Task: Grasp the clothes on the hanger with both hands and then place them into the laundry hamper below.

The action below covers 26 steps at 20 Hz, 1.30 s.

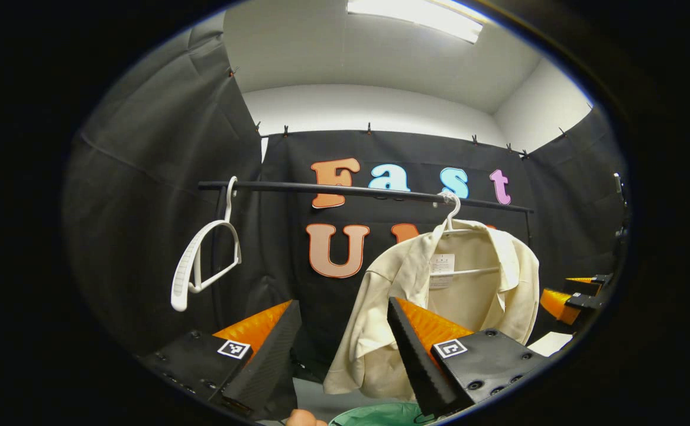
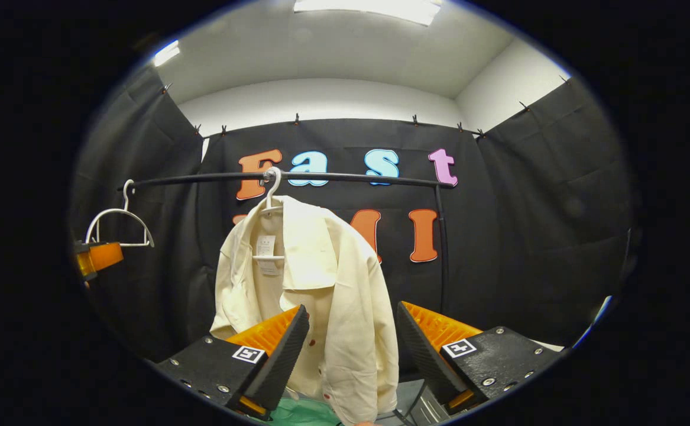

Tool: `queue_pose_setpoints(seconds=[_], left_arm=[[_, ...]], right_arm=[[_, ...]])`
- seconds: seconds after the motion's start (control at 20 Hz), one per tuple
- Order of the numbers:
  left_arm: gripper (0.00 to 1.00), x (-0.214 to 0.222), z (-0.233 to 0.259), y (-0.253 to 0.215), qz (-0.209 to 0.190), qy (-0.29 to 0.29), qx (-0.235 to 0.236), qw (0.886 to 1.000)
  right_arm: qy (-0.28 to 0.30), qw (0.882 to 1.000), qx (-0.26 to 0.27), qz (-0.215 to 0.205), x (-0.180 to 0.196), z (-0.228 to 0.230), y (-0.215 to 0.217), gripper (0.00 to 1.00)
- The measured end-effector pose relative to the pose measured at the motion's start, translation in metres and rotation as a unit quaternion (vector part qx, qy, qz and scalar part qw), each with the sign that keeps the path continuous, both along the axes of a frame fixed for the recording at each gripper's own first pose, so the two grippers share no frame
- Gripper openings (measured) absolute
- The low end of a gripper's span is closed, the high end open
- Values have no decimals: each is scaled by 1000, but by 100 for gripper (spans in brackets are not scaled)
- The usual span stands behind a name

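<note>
left gripper (image 1: 342,331): released, fingers spread wide with nothing between them; it sits short of the shirt, whose left sleeve edge hangs beyond the gap.
right gripper (image 2: 350,337): released too, fingers wide apart; the shirt's front panel hangs in the gap beyond them, not touched by either finger. in the left gripper view it shows at the far right edge (image 1: 569,296), well apart from the shirt.
hamper (image 1: 380,415): green rim low in the left gripper view, below the shirt's hem; green also shows under the hem in the right gripper view (image 2: 297,412).
shirt (image 2: 321,284): cream, on a white hanger (image 2: 272,189) hooked on the rail, collar open, hem hanging free.
rail (image 2: 345,176): black bar running across in front of the booth wall, with bare bar on both sides of the shirt.
empty hanger (image 1: 203,260): white, at the rail's left end, well apart from the shirt.
</note>
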State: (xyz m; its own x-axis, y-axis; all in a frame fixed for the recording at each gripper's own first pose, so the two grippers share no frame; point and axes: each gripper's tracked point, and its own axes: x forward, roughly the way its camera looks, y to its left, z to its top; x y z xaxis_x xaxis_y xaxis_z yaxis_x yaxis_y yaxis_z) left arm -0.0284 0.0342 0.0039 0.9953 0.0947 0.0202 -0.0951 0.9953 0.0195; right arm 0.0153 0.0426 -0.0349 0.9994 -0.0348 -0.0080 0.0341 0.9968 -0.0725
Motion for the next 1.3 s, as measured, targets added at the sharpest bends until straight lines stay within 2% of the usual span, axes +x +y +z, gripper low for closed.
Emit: queue_pose_setpoints(seconds=[0.25, 0.45, 0.85, 1.1, 1.2, 1.25, 1.3], left_arm=[[96, 0, -7, 9, 10, 9, 1, 1000], [96, 1, -9, 15, 14, 9, 2, 1000], [96, 6, -17, 28, 19, 16, 1, 1000], [96, 12, -24, 21, 6, 23, -3, 1000], [96, 15, -28, 17, 1, 25, 0, 1000], [96, 16, -30, 13, -1, 26, 3, 1000], [96, 20, -33, 10, -4, 28, 3, 1000]], right_arm=[[23, 1000, 8, 2, 20, -32, 25, 94], [32, 999, -16, -6, 34, -50, 36, 93], [32, 995, -17, -88, 78, -63, 3, 93], [36, 997, 8, -75, 108, -71, 4, 94], [38, 997, 18, -63, 113, -74, 4, 91], [38, 997, 26, -55, 113, -74, 5, 81], [39, 998, 34, -47, 112, -74, 6, 77]])
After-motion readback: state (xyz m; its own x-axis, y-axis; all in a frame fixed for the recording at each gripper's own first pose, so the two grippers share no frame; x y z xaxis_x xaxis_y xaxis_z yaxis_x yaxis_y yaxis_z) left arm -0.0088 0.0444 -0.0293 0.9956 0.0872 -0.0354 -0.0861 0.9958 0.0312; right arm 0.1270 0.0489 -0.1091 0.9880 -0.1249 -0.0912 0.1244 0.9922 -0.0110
